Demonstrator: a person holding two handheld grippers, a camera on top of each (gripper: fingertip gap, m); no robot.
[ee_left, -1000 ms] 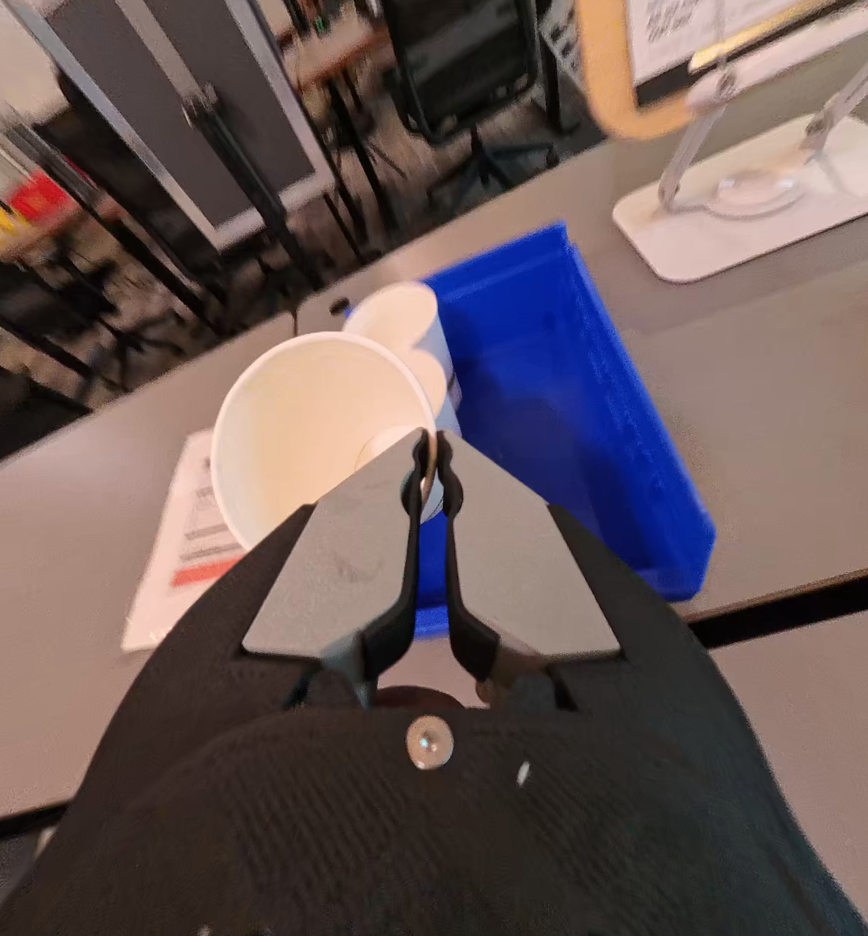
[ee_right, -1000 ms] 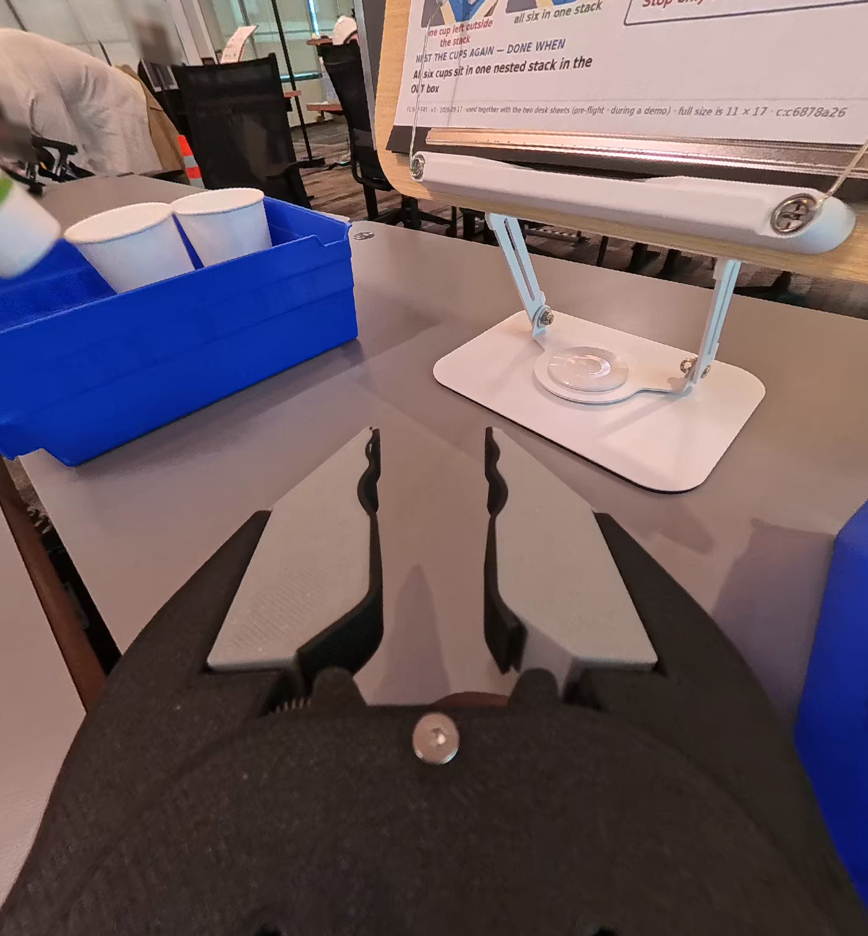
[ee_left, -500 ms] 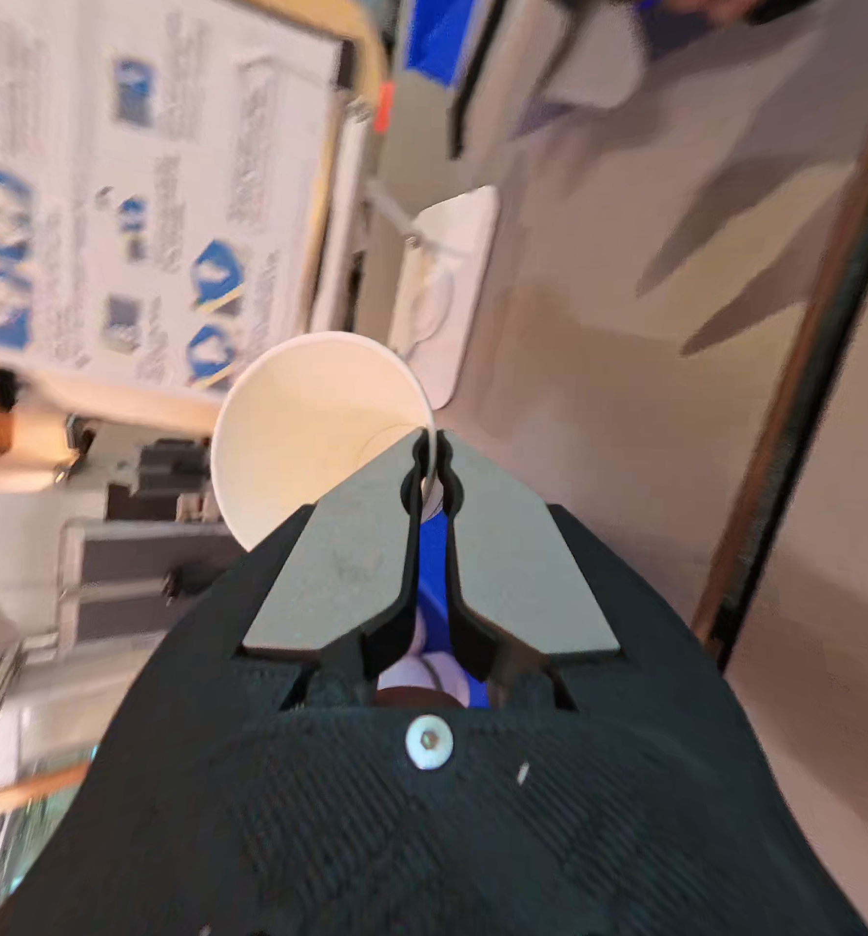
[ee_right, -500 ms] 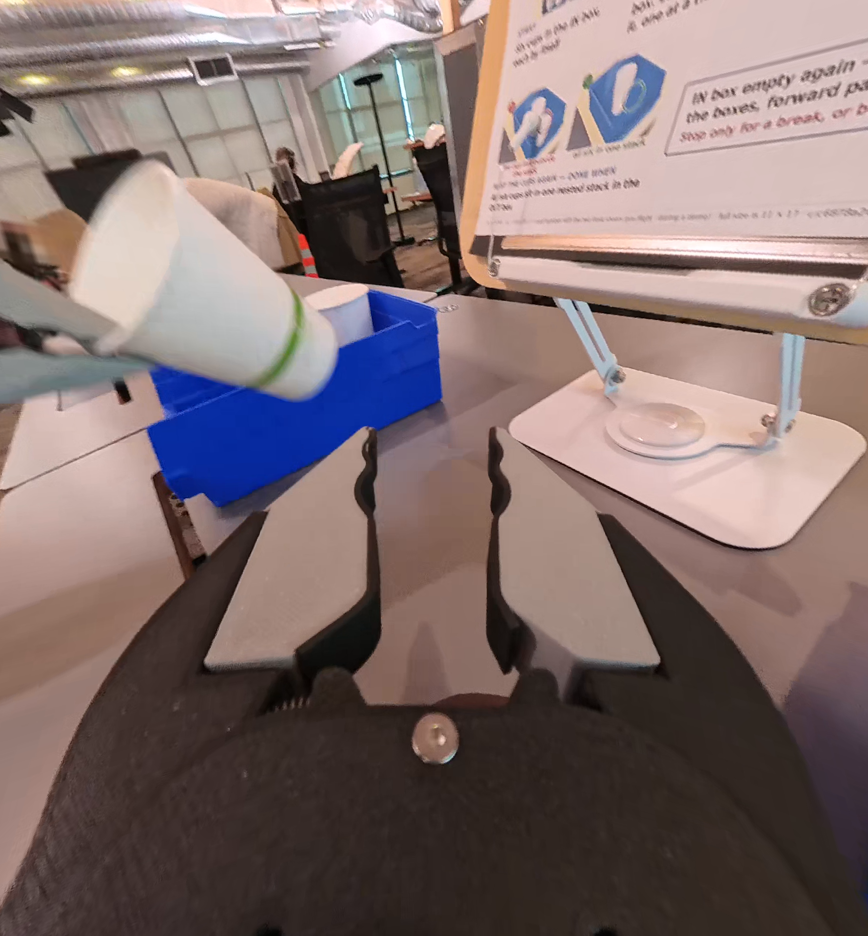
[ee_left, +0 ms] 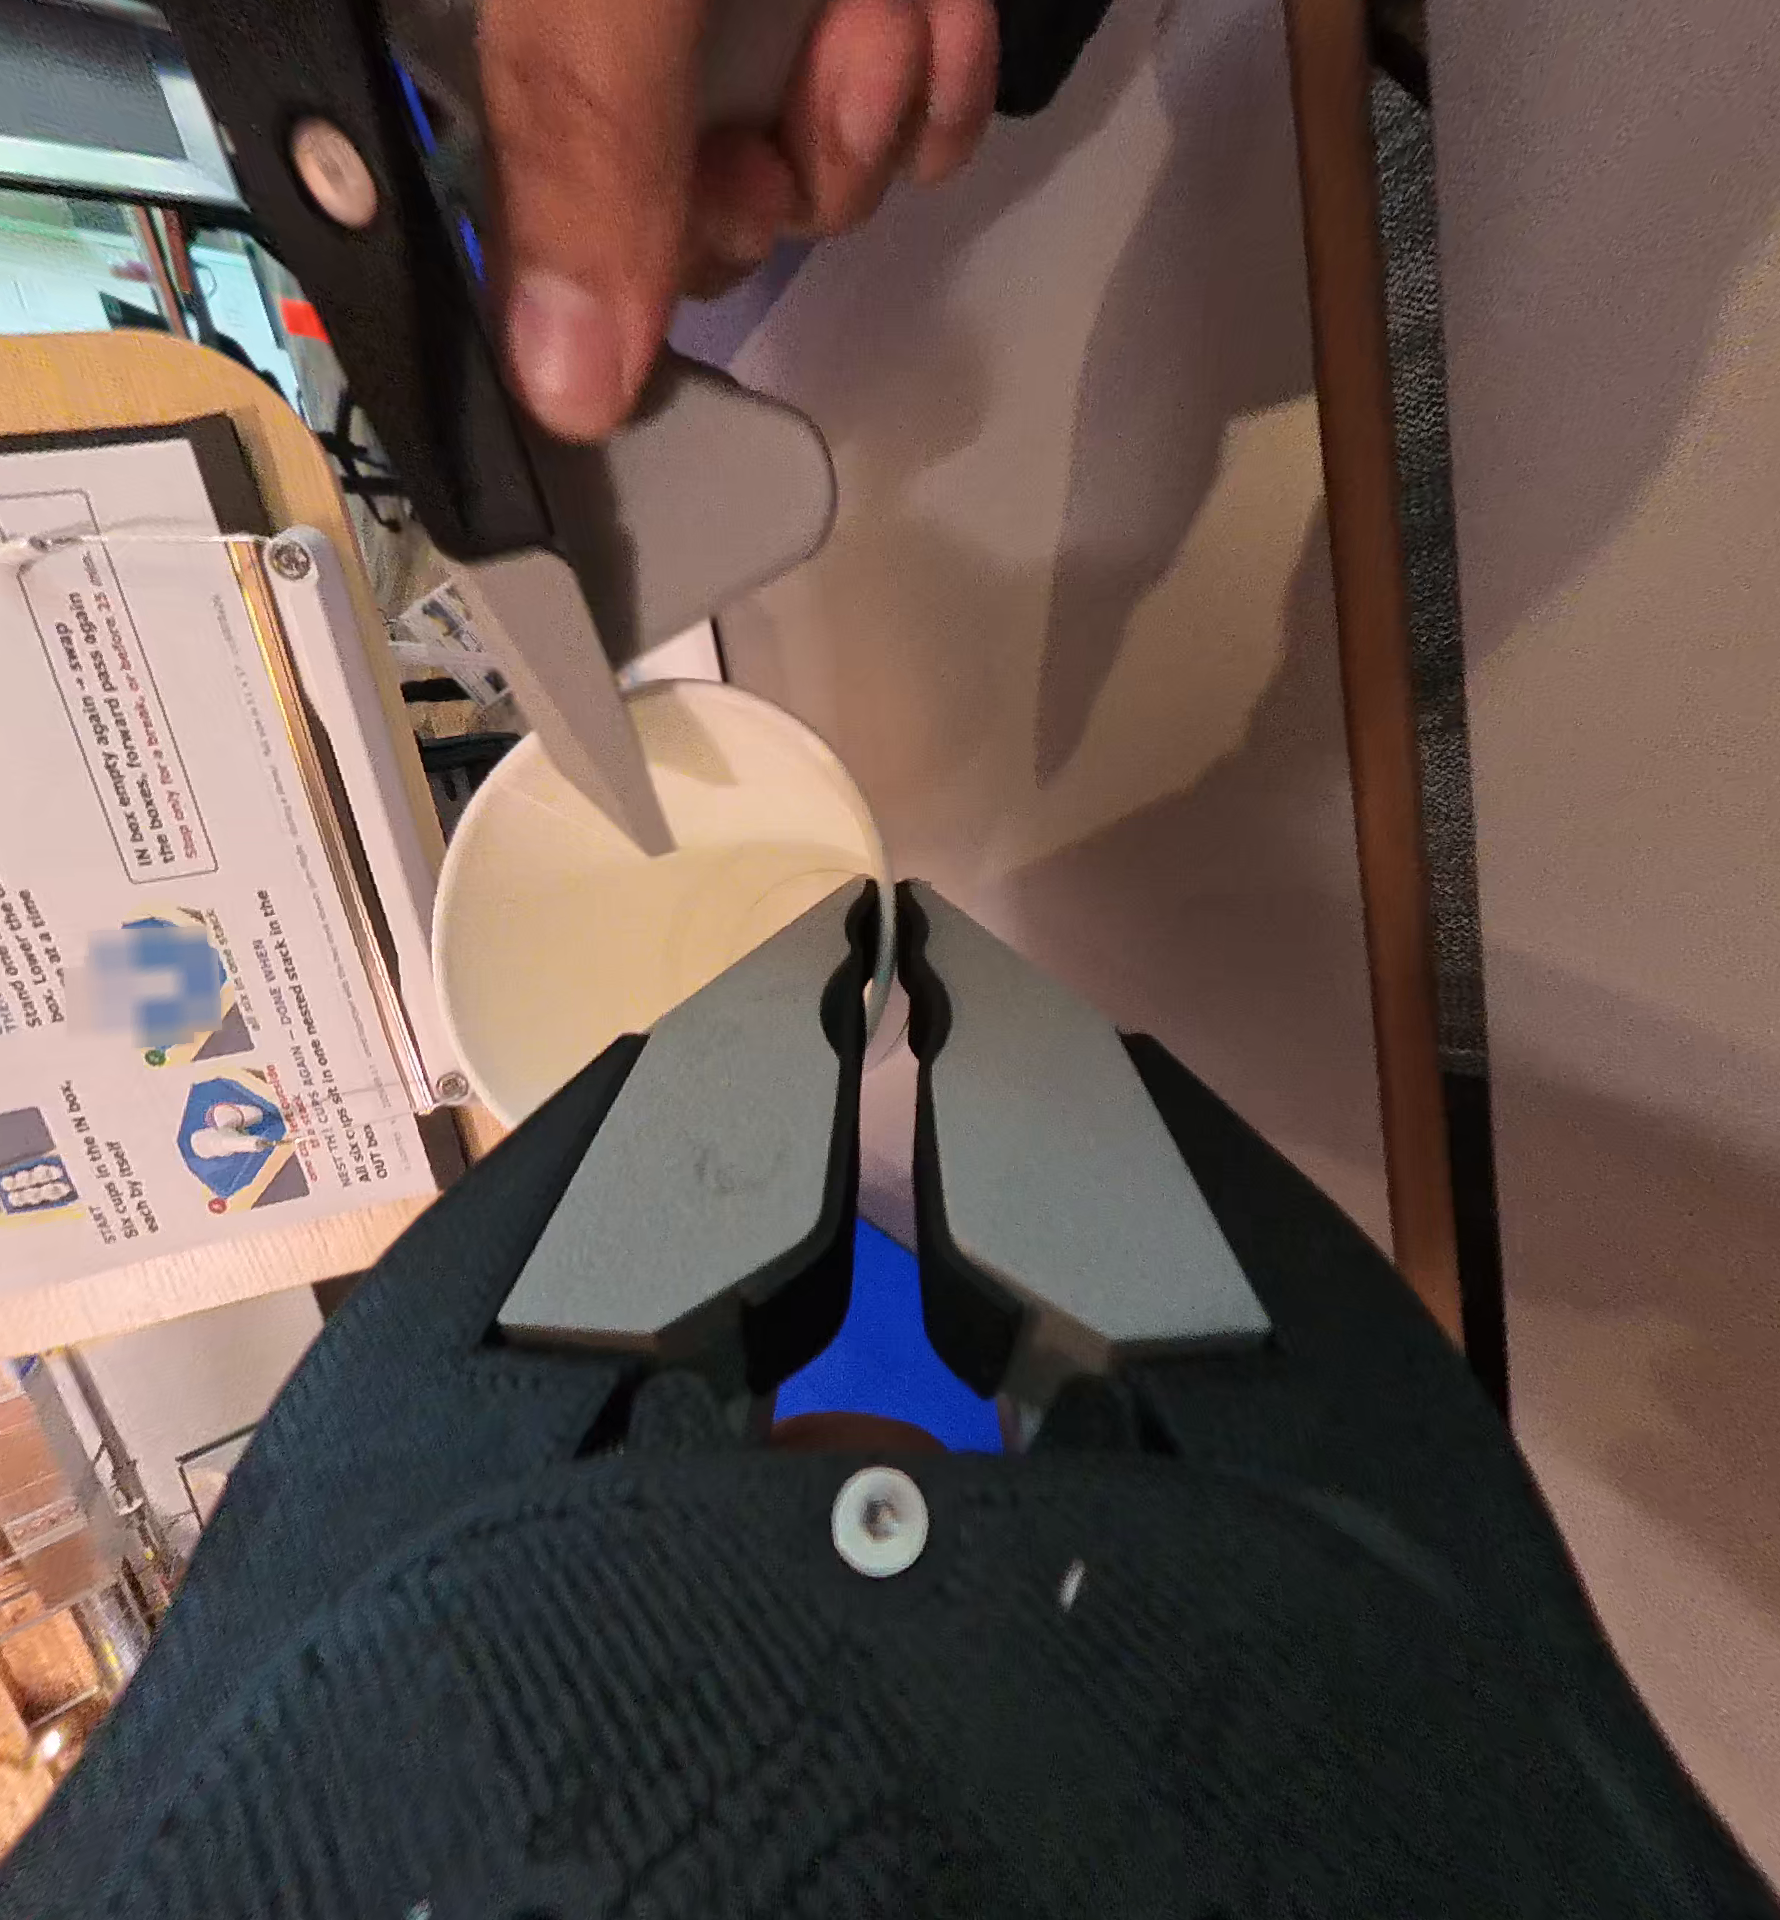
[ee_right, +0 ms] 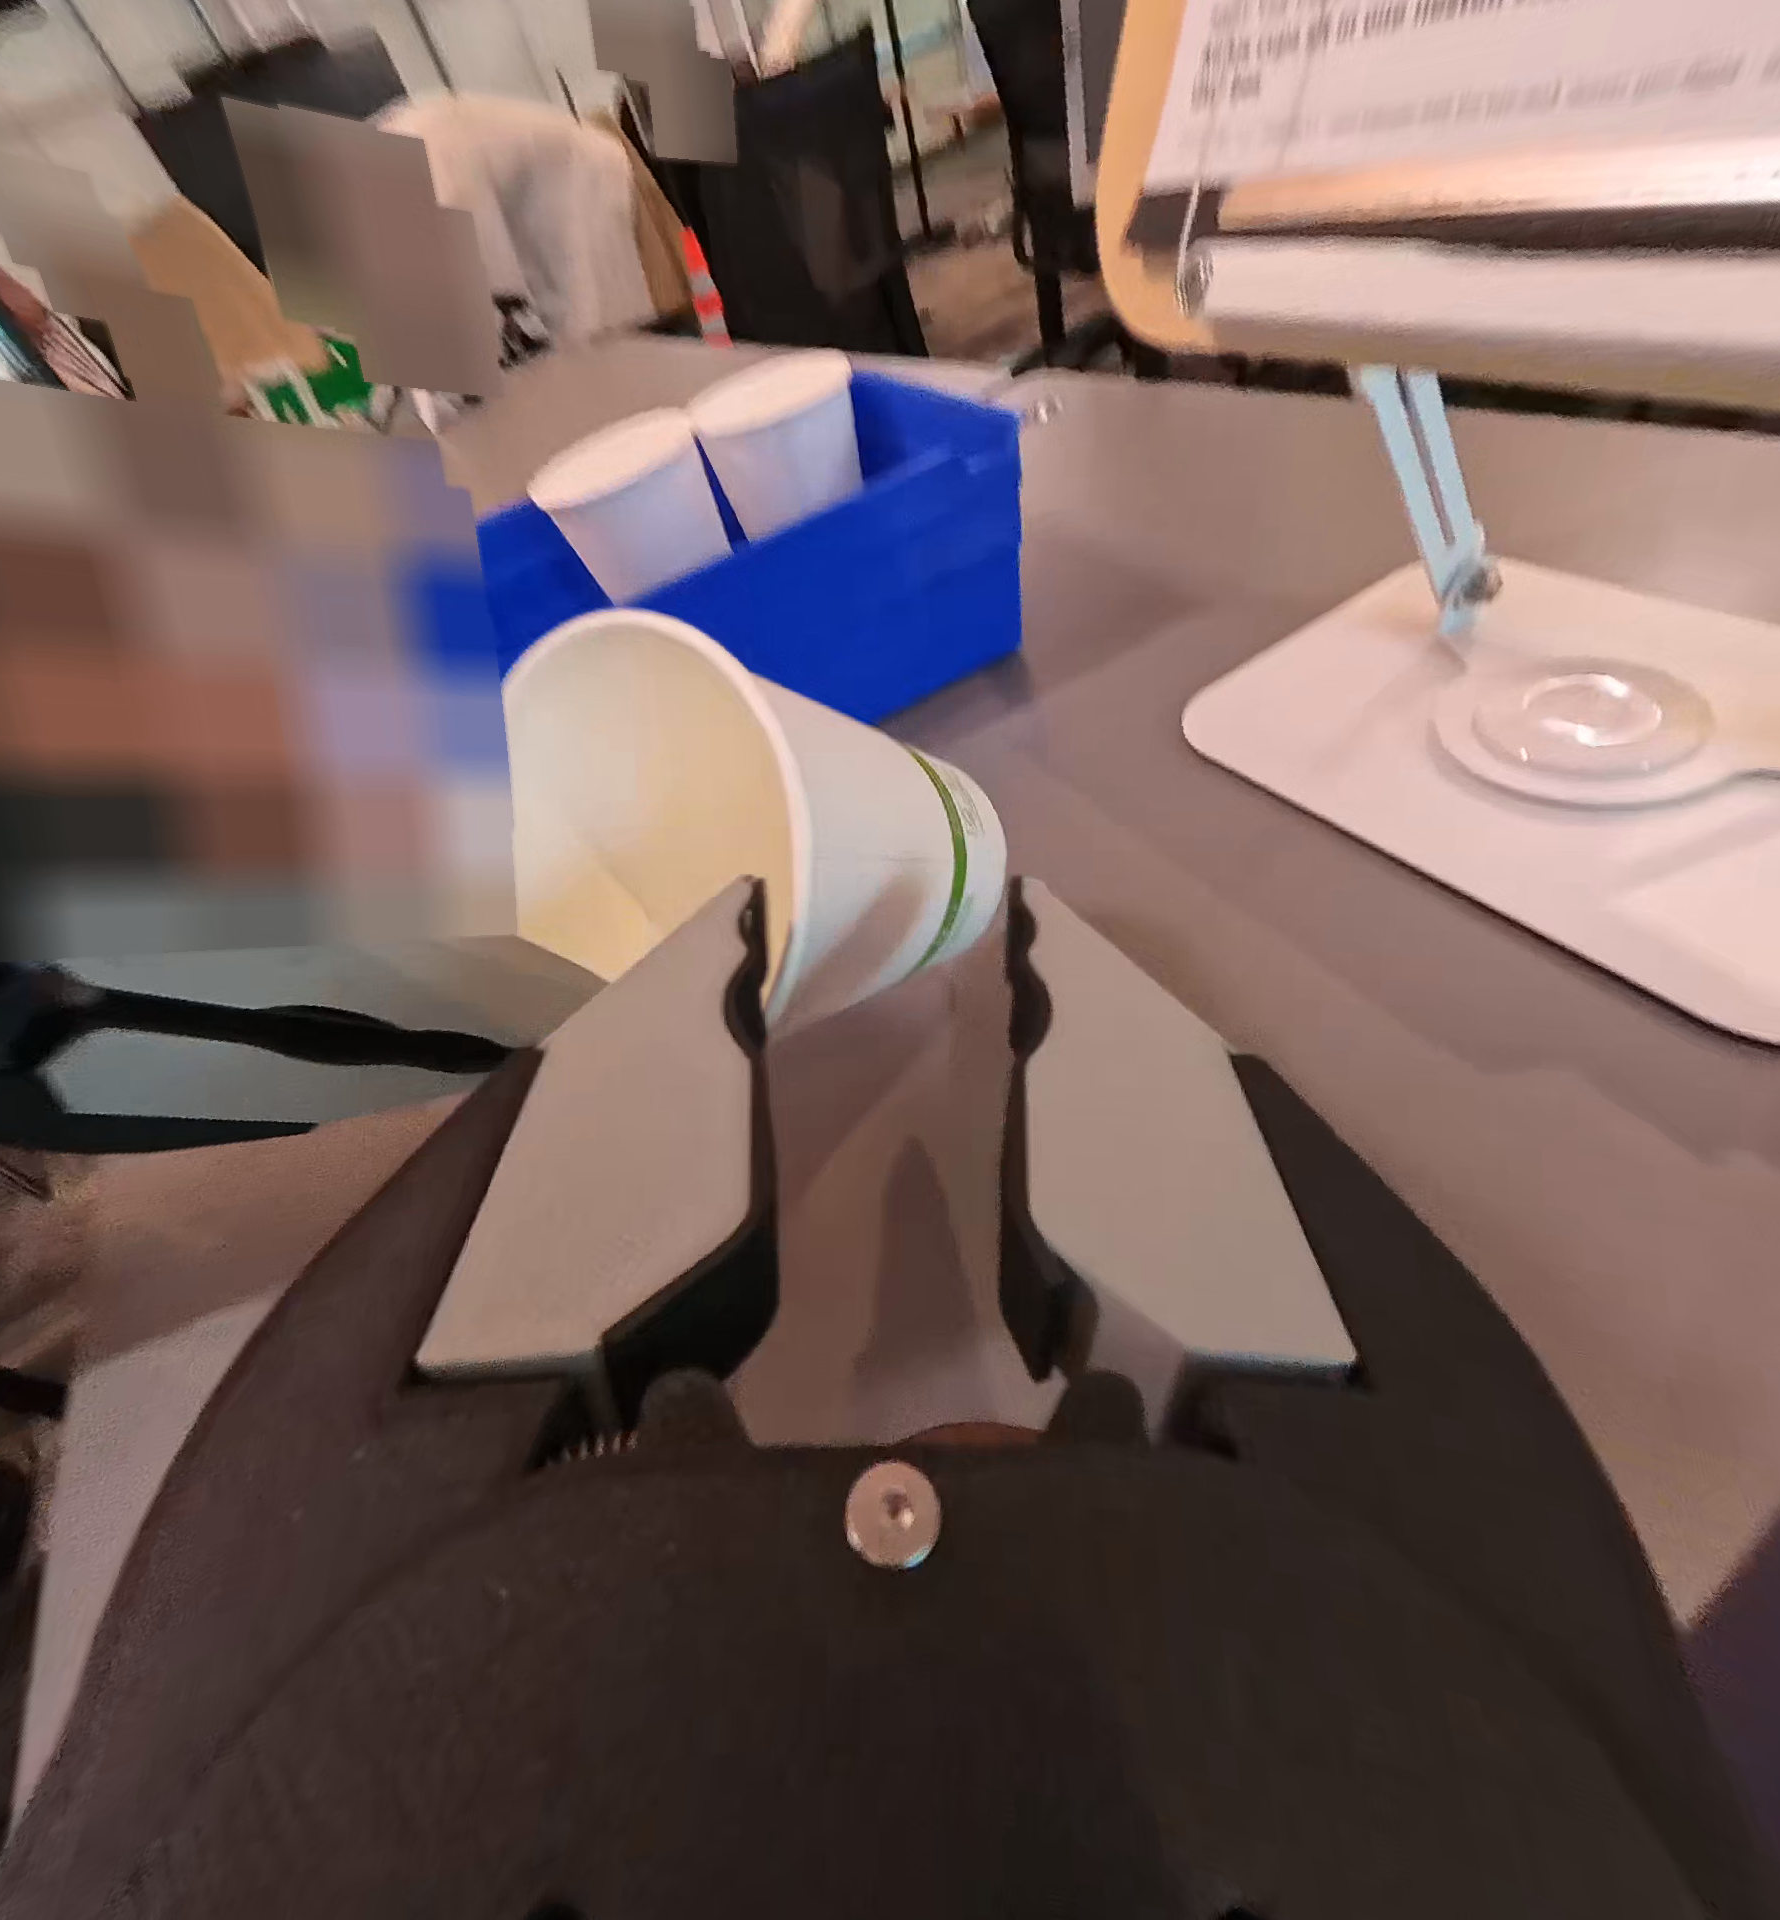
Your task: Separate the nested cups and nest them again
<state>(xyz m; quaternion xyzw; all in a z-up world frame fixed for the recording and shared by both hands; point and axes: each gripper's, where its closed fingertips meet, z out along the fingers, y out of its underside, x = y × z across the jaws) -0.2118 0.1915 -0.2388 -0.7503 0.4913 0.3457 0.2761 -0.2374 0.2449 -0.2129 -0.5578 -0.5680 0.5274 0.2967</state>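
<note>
Cup (ee_left: 595, 935) rim pinched, left tool (ee_left: 886, 904) partly blur-masked

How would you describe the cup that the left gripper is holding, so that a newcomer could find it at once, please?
Start at the blue bin on the grey table; nearer than it, a paper cup hangs tilted in the air, its rim pinched by the left gripper. Unlike the two cups standing in the bin, it lies sideways and shows a green band.

A white document stand (ee_right: 1488, 790) with an instruction sheet (ee_left: 86, 831) sits at the right of the frame on the grey worktop (ee_right: 1229, 1039). Black chairs (ee_right: 813, 208) stand behind, upper centre.
</note>
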